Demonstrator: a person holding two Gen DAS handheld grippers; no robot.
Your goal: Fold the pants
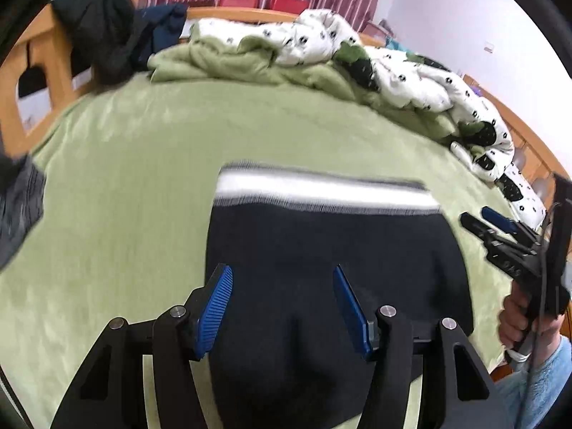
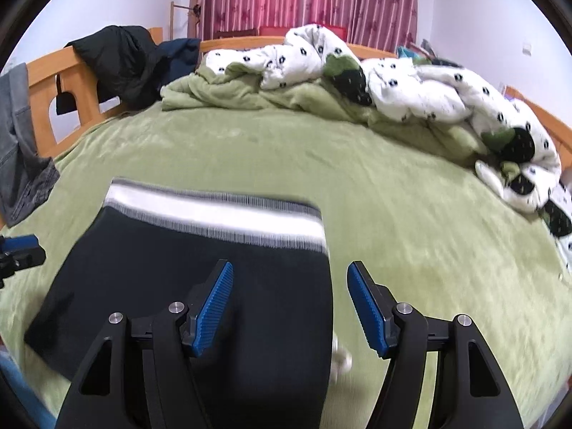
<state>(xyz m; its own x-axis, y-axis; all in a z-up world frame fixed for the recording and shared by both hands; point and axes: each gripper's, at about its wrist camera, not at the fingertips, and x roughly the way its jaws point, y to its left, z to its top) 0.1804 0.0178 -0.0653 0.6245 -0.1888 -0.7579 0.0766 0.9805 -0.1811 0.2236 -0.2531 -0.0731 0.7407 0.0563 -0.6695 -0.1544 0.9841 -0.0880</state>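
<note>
- Pants (image 2: pixel 200 286) lie flat on the green bedspread (image 2: pixel 411 236), near its front edge, as a compact dark block with the white-and-grey waistband (image 2: pixel 214 216) at the far end.
- Their outline is roughly rectangular and no separate legs show, so I judge at least one fold is already made; how many layers lie there cannot be told.
- In the right wrist view the near left corner sits a little skewed, and a small white bit pokes out by the right edge; what that is I cannot tell.
- Left gripper (image 1: pixel 282 307) hangs over the middle of the dark cloth with its jaws apart and nothing pinched between the blue pads (image 1: pixel 214 309).
- Right gripper (image 2: pixel 289 307) hangs over the right edge, straddling cloth and bedspread, likewise released and empty.
- Both views are motion-blurred, so fine creases are not readable.
- Left to do, by my reading: perhaps a last fold to bring the near end up to the waistband, or only squaring up the edges. If the block is meant to stay this size, the task is close to finished.
</note>
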